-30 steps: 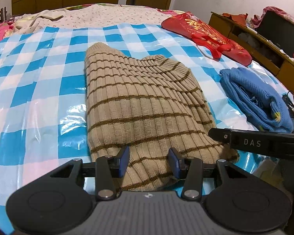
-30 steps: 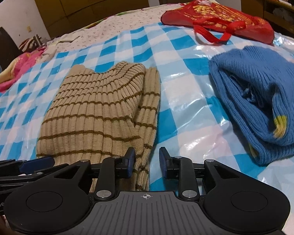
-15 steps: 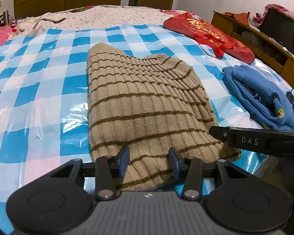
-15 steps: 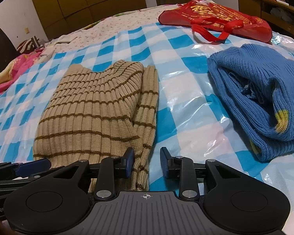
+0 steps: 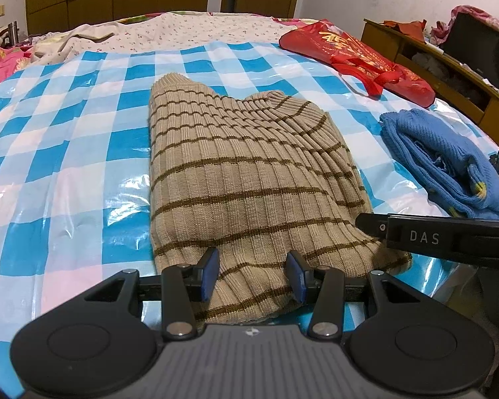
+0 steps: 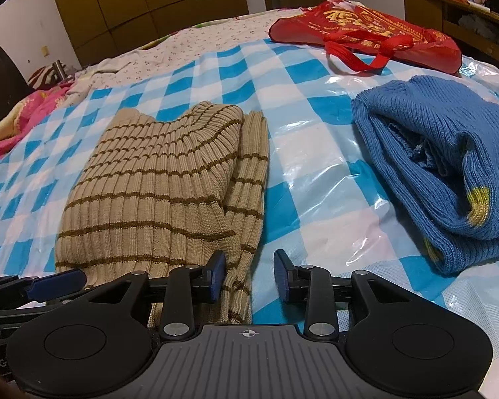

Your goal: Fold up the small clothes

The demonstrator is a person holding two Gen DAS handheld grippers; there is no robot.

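Now | left gripper (image 5: 252, 272) open over tan sweater (image 5: 246, 179) hem | right gripper (image 6: 248, 276) opening, sweater edge between jaws, unpinched

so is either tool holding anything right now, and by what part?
Nothing held. The left tool stands open over the tan striped sweater's near hem; the right tool is opening over its near right edge.

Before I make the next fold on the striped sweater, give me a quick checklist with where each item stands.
1. Striped sweater lying flat on the checked sheet: ok.
2. Left tongs straddling its near hem, pads apart: ok.
3. Right tongs opening, only the sweater's right edge between them, no grip: not ok.
4. Blue sweater clear of the fold: ok.
5. Red bag out of the way: ok.
6. Layers underneath even: cannot tell.
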